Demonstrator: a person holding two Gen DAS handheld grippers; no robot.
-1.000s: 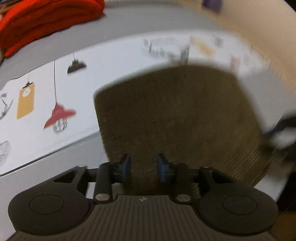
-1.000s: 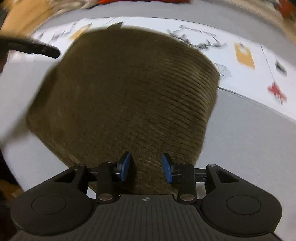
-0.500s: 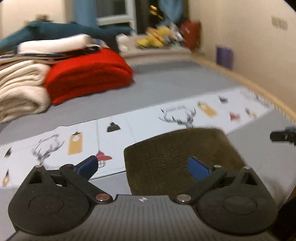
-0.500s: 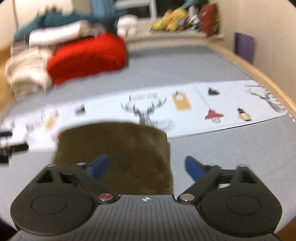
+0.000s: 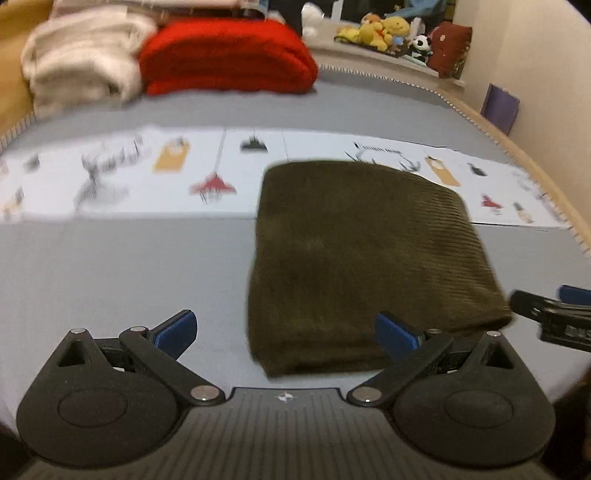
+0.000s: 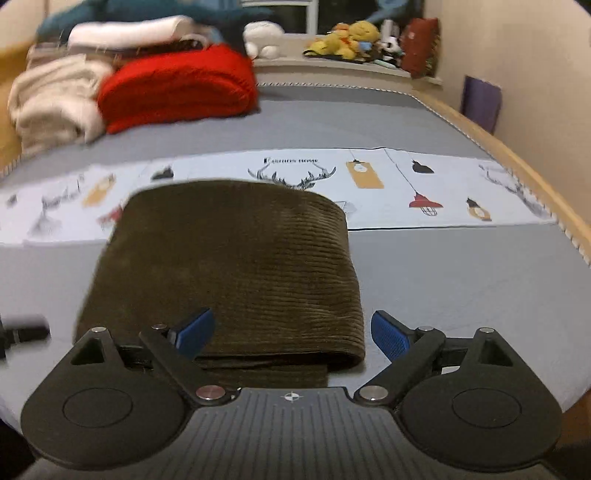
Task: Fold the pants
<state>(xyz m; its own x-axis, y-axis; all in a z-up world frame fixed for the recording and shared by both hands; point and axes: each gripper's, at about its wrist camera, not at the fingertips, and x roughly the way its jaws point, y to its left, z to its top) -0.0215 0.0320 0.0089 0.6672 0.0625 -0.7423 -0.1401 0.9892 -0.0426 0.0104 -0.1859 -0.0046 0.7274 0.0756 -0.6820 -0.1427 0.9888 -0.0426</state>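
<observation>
The dark olive corduroy pants point(image 5: 365, 254) lie folded into a thick rectangle on the grey bed; they also show in the right wrist view point(image 6: 232, 266). My left gripper point(image 5: 288, 330) is open and empty, just in front of the pants' near left corner. My right gripper point(image 6: 293, 332) is open and empty, over the pants' near right corner. The right gripper's tip shows at the right edge of the left wrist view point(image 5: 554, 314). The left gripper's tip shows at the left edge of the right wrist view point(image 6: 22, 330).
A white printed strip point(image 6: 406, 188) with lamps and antlers runs across the bed behind the pants. A folded red blanket point(image 5: 229, 55) and cream blankets point(image 5: 81, 55) are stacked at the far left. Stuffed toys point(image 6: 351, 35) sit on a ledge; a wall stands on the right.
Both grippers opened, let go of the pants and pulled back and up. The pants now lie flat and folded on the bed.
</observation>
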